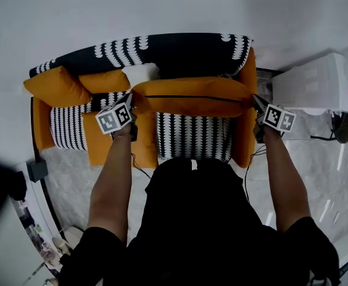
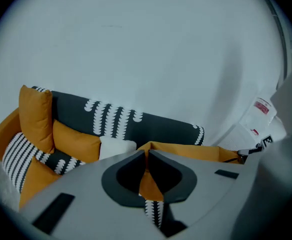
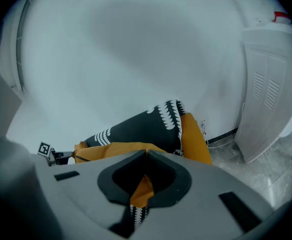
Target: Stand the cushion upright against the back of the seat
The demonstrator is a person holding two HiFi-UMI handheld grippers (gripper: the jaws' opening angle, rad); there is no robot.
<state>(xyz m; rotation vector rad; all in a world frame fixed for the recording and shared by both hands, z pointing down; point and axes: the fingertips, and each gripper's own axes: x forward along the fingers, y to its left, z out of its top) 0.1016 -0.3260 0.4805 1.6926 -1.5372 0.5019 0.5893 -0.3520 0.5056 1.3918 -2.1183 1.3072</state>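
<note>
Cushion (image 1: 192, 97) covers the lower backrest (image 1: 180, 49); person's body (image 1: 198, 219) hides the front of the seat (image 1: 192, 137); red label (image 2: 262, 106) on white unit (image 2: 243, 134) too small to read

black short-sleeved top (image 1: 198, 231), grey left gripper (image 2: 147, 155) and right gripper (image 3: 146, 155), dark fingers (image 2: 127, 175), black-and-white marker cubes (image 1: 114, 119)

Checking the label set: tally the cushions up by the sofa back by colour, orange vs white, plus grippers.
Orange cushions: 3 (held cushion, end cushion, middle cushion)
White cushion: 1
Grippers: 2 (left gripper, right gripper, both shut on the held cushion)
Total: 6
</note>
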